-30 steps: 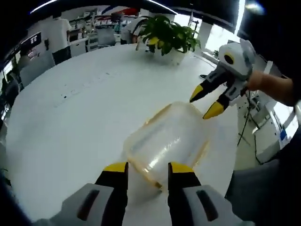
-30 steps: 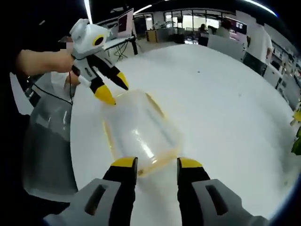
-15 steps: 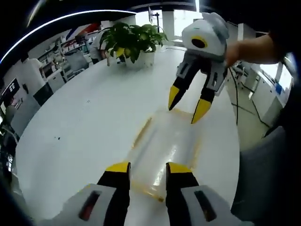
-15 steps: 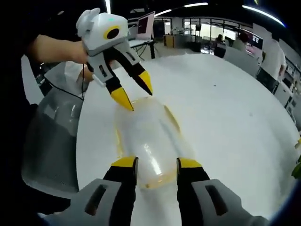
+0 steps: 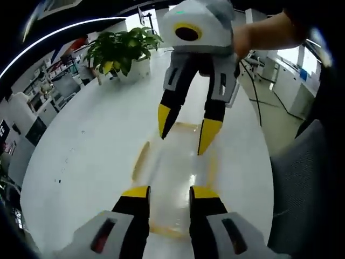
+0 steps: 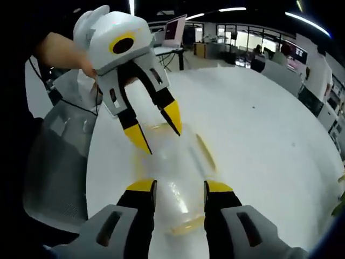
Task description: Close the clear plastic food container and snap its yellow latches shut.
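Note:
A clear plastic food container (image 5: pixel 178 178) with yellow latches lies on the white table (image 5: pixel 97 140), seen lengthwise between both grippers. In the left gripper view my left gripper (image 5: pixel 168 190) is open, its yellow tips over the container's near end. The right gripper (image 5: pixel 186 132) comes in from above, open, tips over the far end. In the right gripper view the container (image 6: pixel 172 178) lies below my right gripper (image 6: pixel 175 186), open over its near end, while the left gripper (image 6: pixel 156 129) hangs open over the far end. A yellow latch (image 6: pixel 206 152) shows on the container's right side.
A potted green plant (image 5: pixel 121 51) stands at the table's far side. A grey chair (image 6: pixel 59 156) sits by the table's edge near the person's arm (image 6: pixel 59 51). Desks, monitors and people are in the office behind.
Both grippers have closed in over the container from opposite ends and now hang steeply above it. The container looks flatter in view and has not visibly shifted on the table.

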